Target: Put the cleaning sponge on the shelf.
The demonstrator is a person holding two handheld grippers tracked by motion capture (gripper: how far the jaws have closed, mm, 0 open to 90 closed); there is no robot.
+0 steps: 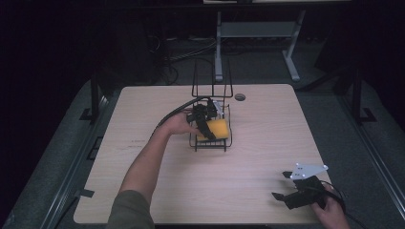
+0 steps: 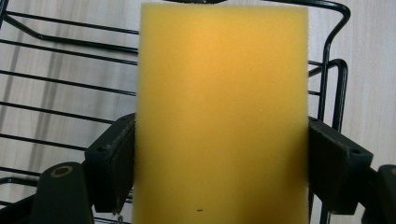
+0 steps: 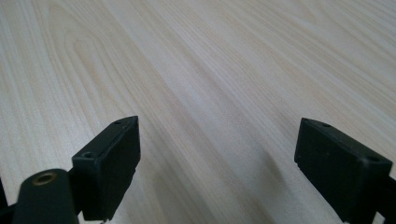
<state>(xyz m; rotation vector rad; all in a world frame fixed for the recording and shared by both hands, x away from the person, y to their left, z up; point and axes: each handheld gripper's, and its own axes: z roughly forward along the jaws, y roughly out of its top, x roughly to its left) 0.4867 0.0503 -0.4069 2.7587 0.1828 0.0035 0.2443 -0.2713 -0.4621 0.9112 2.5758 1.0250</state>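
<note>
Inside one wire rack, one yellow sponge, left hand-held gripper clamping it

The right gripper holds its black jaws wide apart; beneath lies pale wooden table.

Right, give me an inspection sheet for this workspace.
Surface: light wooden table, with a round grommet hole near the far edge.
Job's things: yellow sponge held over the black wire rack.
Clutter: nothing seen.
Grippers: left gripper shut on the sponge at the rack; right gripper open, low over bare wood near the table's near right corner.
Cables: one black cable trails from the left gripper, another from the right.
Surroundings: dark room, a grey table frame beyond, loose wires on the floor.
</note>
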